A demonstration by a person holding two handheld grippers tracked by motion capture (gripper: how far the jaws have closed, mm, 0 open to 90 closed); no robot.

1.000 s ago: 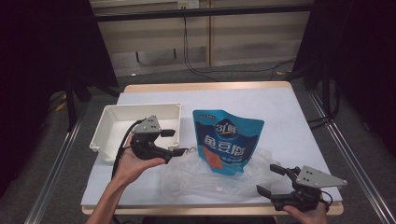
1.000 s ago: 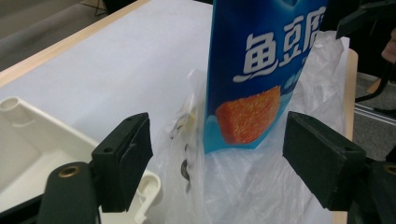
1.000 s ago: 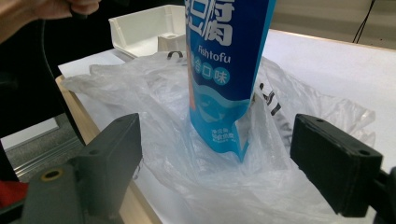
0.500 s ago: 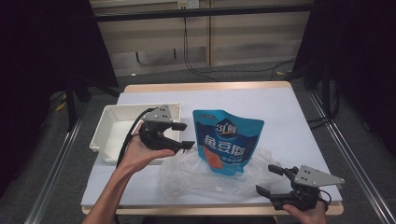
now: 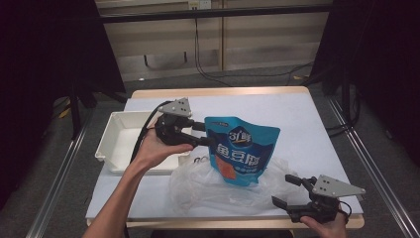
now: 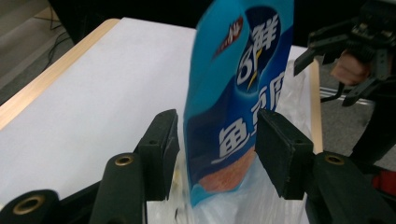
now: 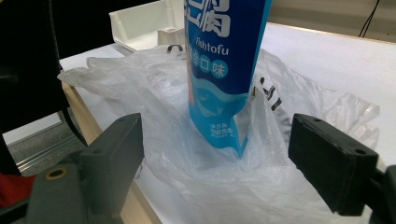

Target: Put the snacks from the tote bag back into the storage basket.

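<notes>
Since a second ago, the left gripper (image 5: 202,134) has risen and carried the blue pouch (image 5: 241,153) upright, its lower end still inside the clear plastic bag (image 5: 208,191). Its jaws have just been closing; the pouch's edge sits between them, one pad touching, the other with a small gap, so a firm grip cannot be told. Unmoved at the table's (image 5: 297,114) near edge, the right gripper (image 5: 286,191) stands wide open, holding nothing. Beside the left hand sits a white tray (image 5: 111,141).
</notes>
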